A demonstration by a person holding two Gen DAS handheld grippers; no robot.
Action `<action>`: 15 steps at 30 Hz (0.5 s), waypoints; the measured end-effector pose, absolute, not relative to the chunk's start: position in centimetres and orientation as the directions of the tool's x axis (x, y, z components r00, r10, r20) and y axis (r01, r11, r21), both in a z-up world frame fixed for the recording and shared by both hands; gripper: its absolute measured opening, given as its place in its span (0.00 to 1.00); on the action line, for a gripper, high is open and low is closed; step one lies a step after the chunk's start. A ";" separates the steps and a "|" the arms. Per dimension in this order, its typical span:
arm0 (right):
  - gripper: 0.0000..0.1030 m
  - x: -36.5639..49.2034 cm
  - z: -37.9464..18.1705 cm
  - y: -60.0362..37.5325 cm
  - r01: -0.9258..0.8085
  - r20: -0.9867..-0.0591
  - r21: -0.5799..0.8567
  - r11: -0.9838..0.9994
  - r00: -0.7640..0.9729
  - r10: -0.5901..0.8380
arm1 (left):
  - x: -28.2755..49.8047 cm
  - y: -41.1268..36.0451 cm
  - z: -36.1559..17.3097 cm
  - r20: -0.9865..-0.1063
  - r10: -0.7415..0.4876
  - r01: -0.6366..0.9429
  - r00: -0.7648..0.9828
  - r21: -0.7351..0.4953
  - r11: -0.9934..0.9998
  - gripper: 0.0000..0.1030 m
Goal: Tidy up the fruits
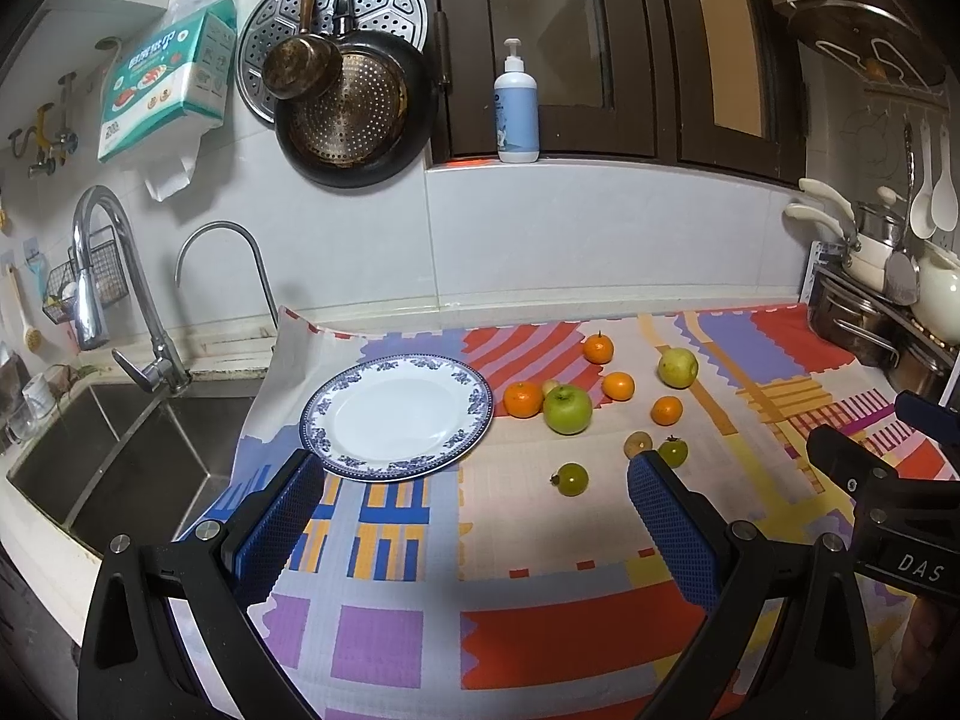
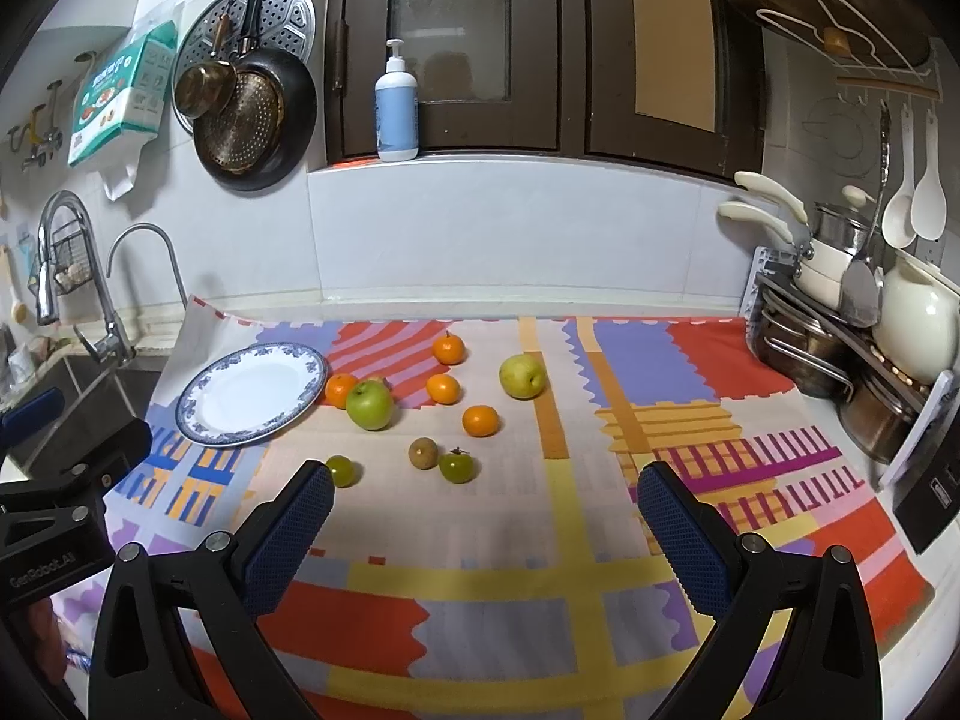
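Observation:
A blue-rimmed white plate lies bare on the colourful cloth, left of the fruits. Loose on the cloth lie a green apple, a yellow-green pear, several oranges, a brown fruit and two small green fruits. My left gripper is open and empty, above the cloth in front of the plate. My right gripper is open and empty, in front of the fruits.
A steel sink with taps lies left of the cloth. Pots and a white kettle stand on a rack at the right. A soap bottle stands on the window ledge. Pans hang on the wall.

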State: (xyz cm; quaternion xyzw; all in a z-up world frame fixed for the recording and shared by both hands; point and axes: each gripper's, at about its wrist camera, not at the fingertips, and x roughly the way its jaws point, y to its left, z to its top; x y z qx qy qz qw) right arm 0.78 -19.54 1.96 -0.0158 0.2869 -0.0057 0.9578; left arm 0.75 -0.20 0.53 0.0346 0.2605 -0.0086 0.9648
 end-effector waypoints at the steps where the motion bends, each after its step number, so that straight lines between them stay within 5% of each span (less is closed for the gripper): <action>1: 0.99 0.9 1.9 -19.5 0.000 -0.552 -0.034 0.999 0.834 -0.019 | 0.9 -0.2 0.5 -0.504 0.001 0.036 0.864 0.064 0.997 1.00; 15: 0.99 4.2 0.8 -19.3 -0.075 -0.592 -0.084 0.994 0.806 0.011 | 3.9 -0.8 -1.2 -0.529 -0.035 0.101 0.848 0.096 0.990 0.97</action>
